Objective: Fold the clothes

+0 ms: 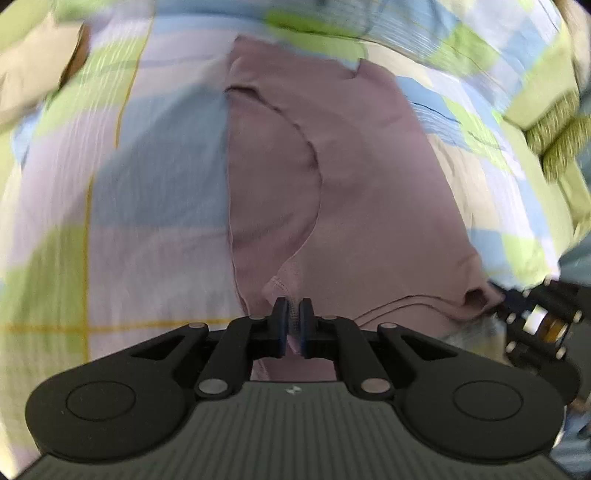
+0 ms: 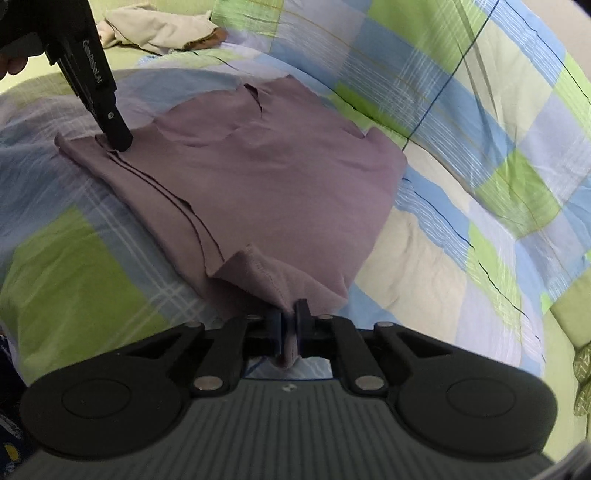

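A mauve T-shirt [image 1: 351, 177] lies partly folded on a checked quilt [image 1: 155, 184]. My left gripper [image 1: 294, 314] is shut on the shirt's near hem, with a pinch of stitched cloth between its blue pads. In the right wrist view the same mauve T-shirt [image 2: 266, 177] spreads ahead, and my right gripper [image 2: 290, 317] is shut on a stitched corner of it that bunches up at the fingertips. The left gripper [image 2: 118, 142] shows there as a black bar pressed onto the shirt's far left corner. The right gripper [image 1: 495, 302] appears at the right edge of the left wrist view, at the shirt's other corner.
The quilt [image 2: 480, 155] of green, blue, lilac and cream squares covers the whole bed. A beige garment [image 2: 159, 29] lies crumpled at the far end. A green patterned cushion [image 1: 554, 136] sits at the right. A hand [image 2: 11, 62] shows at the upper left edge.
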The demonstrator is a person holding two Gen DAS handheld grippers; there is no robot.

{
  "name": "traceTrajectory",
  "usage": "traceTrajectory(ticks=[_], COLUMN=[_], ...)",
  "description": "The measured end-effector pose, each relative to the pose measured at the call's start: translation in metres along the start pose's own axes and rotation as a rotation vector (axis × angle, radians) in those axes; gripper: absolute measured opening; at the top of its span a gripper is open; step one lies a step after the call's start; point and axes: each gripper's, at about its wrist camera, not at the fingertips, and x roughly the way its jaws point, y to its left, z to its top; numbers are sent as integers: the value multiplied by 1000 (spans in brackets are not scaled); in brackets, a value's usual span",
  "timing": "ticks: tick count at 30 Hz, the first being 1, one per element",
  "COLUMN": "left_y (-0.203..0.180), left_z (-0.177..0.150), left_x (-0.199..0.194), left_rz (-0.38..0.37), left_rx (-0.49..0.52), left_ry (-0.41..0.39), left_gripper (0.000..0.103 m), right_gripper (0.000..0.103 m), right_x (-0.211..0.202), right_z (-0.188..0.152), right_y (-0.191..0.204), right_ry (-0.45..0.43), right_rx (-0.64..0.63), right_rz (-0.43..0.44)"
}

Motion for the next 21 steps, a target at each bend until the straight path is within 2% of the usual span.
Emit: traceTrajectory(ticks=[4, 7, 9, 11, 13, 15, 18, 21], left_y=[-6, -11, -14, -17, -20, -28, -34, -38], left_z=[-1, -8, -14, -16, -15, -15, -13, -11], left_x=[-6, 1, 7, 3, -2, -14, -27, -25], left_rz=[42, 69, 126, 165, 194, 246, 226, 185], left_rx=[82, 141, 191, 236, 267, 308, 323, 334], left_ry=[-16, 24, 32, 14, 8, -25, -69, -94], left_gripper=[3, 6, 23, 30, 31, 23, 23, 25], right_gripper=[4, 3, 3, 5, 9, 12, 12, 12], right_x=[-6, -5, 2, 4, -2, -13, -30, -27], right_z=[1, -2, -6, -9, -6, -2, 4, 10], right_y=[-2, -1, 4, 8, 8, 1, -15, -26], right_ry=[-15, 5, 53, 69, 75, 40, -35, -78], right_rx=[1, -17, -40, -67, -75, -30, 76, 185], right_rz=[-2, 9, 30, 28, 24, 48, 100, 107])
